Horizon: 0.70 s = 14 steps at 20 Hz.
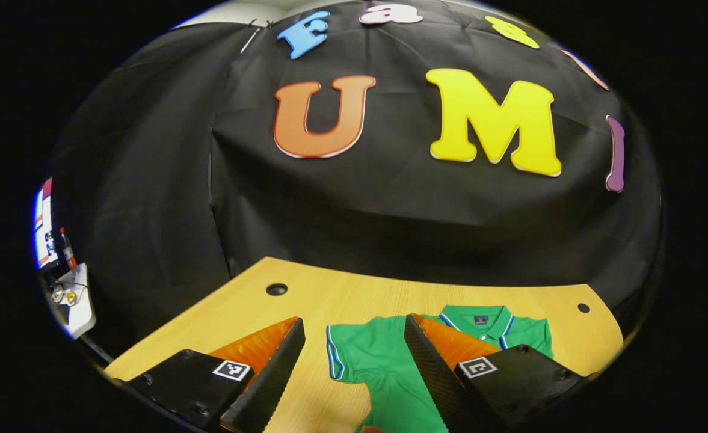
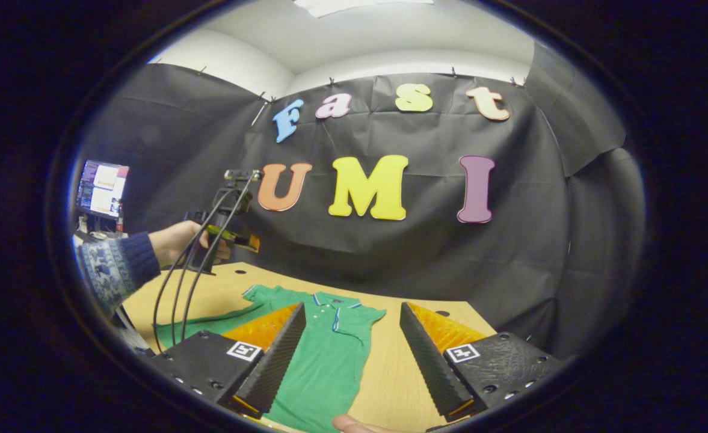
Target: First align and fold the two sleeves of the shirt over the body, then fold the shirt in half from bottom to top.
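A green polo shirt [image 1: 390, 367] with blue-and-white trim lies flat on the wooden table [image 1: 329, 300], collar [image 1: 480, 319] toward the booth's wall. In the left gripper view, my left gripper [image 1: 354, 320] stands open above the table, and one short sleeve [image 1: 337, 352] lies between its fingers. In the right gripper view, the right gripper [image 2: 352, 307] is open over the shirt [image 2: 323, 361], near its collar [image 2: 332, 300]. Farther off to the left, a hand [image 2: 176, 240] holds the left gripper [image 2: 233, 240] in the air above the table's far side.
The table has round holes [image 1: 277, 289] near its back edge. Cables [image 2: 179, 294] hang from the left gripper over the shirt's outstretched sleeve [image 2: 209, 319]. A monitor [image 2: 102, 189] stands at the far left. A fingertip [image 2: 354, 424] shows at the bottom edge.
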Each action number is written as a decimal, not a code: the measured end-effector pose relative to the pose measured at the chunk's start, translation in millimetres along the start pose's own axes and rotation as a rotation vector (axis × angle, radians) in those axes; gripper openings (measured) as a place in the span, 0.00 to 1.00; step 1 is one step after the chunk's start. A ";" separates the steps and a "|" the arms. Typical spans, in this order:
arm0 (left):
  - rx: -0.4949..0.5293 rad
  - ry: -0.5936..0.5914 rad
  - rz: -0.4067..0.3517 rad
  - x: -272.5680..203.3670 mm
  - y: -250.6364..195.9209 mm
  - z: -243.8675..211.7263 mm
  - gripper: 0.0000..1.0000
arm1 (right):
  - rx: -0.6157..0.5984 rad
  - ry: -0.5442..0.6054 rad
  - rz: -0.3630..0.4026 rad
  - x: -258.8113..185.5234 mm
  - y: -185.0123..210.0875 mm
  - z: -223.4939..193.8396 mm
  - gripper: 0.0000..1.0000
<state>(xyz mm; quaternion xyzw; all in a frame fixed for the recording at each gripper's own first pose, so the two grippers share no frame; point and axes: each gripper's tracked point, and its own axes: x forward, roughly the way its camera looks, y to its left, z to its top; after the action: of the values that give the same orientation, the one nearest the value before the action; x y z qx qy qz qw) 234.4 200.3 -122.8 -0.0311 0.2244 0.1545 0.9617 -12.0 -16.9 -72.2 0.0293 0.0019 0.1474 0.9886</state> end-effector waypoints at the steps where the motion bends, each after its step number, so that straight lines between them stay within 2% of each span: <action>1: -0.002 0.037 0.014 15.3 7.6 -15.0 1.00 | -0.002 -0.003 0.006 1.6 0.4 -2.5 0.96; 5: 0.016 0.181 0.037 65.5 25.2 -77.8 1.00 | 0.016 0.041 0.005 14.8 -4.0 -25.6 0.94; 8: -0.014 0.216 -0.012 89.2 17.3 -95.5 1.00 | 0.059 0.060 0.088 25.1 12.4 -36.9 0.95; 10: -0.003 0.228 -0.033 104.0 11.0 -104.2 0.87 | 0.061 0.075 0.115 27.9 15.3 -46.8 0.95; 11: 0.019 0.236 -0.026 108.9 12.6 -107.7 0.80 | 0.054 0.075 0.115 30.0 14.4 -49.3 0.96; 12: 0.042 0.252 -0.025 112.8 11.6 -111.5 0.77 | 0.046 0.075 0.106 32.8 11.7 -51.1 0.96; 14: 0.051 0.282 -0.002 115.2 12.8 -119.9 0.63 | 0.041 0.068 0.098 36.4 11.1 -52.6 0.95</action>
<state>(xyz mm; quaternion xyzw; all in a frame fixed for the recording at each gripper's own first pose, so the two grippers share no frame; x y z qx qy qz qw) 277.9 229.6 -281.1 -0.0284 0.3610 0.1419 0.9213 18.9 7.3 -123.9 0.0447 0.0373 0.1963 0.9788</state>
